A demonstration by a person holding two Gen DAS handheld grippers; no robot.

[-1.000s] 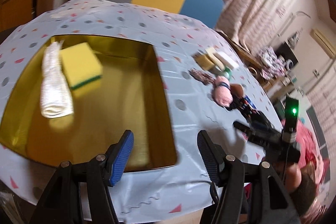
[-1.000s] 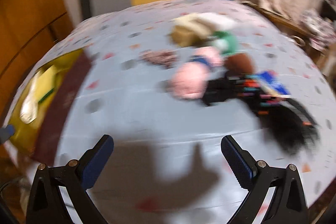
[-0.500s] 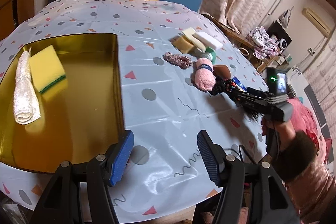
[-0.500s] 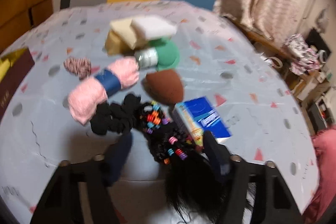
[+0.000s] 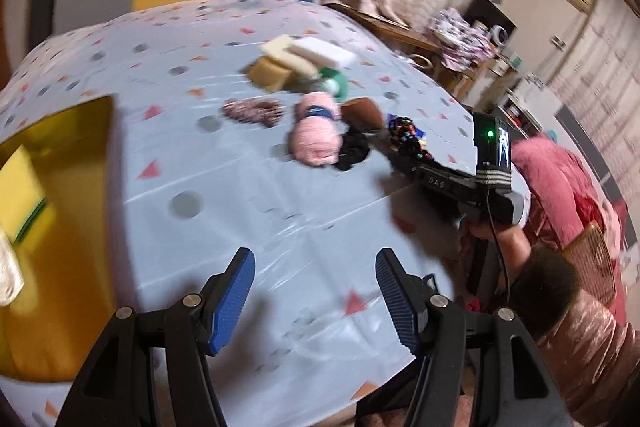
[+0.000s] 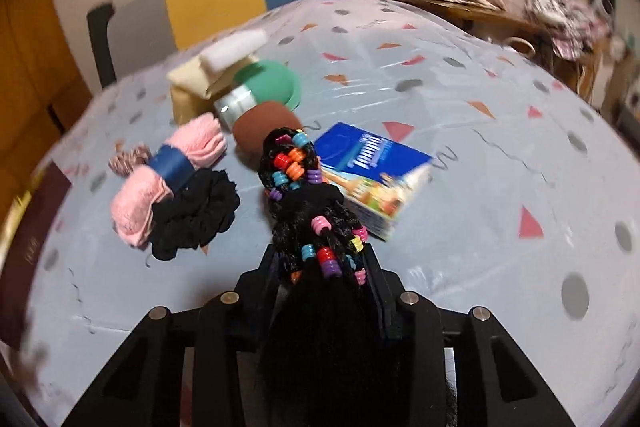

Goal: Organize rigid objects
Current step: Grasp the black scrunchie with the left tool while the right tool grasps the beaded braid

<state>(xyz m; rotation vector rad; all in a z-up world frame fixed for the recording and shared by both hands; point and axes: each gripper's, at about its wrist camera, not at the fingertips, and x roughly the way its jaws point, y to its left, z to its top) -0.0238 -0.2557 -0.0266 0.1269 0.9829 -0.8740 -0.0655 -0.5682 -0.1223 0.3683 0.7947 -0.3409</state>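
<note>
My right gripper is closing tight on a black braided hairpiece with coloured beads; its pads press on both sides of the braid. The hairpiece lies on the table beside a blue box and a black scrunchie. In the left wrist view the right gripper reaches into the pile from the right. My left gripper hangs open over bare tablecloth with nothing between its fingers. A gold tray at the left holds a yellow sponge and a white rolled cloth.
Around the hairpiece lie a pink roll with a blue band, a brown sponge, a green lid, beige and white sponges and a patterned scrunchie. A chair stands behind the table. A person's arm is at the right edge.
The right gripper went forward and down to the pile and shut on the beaded hairpiece. The left gripper swung right, away from the gold tray, still open.
</note>
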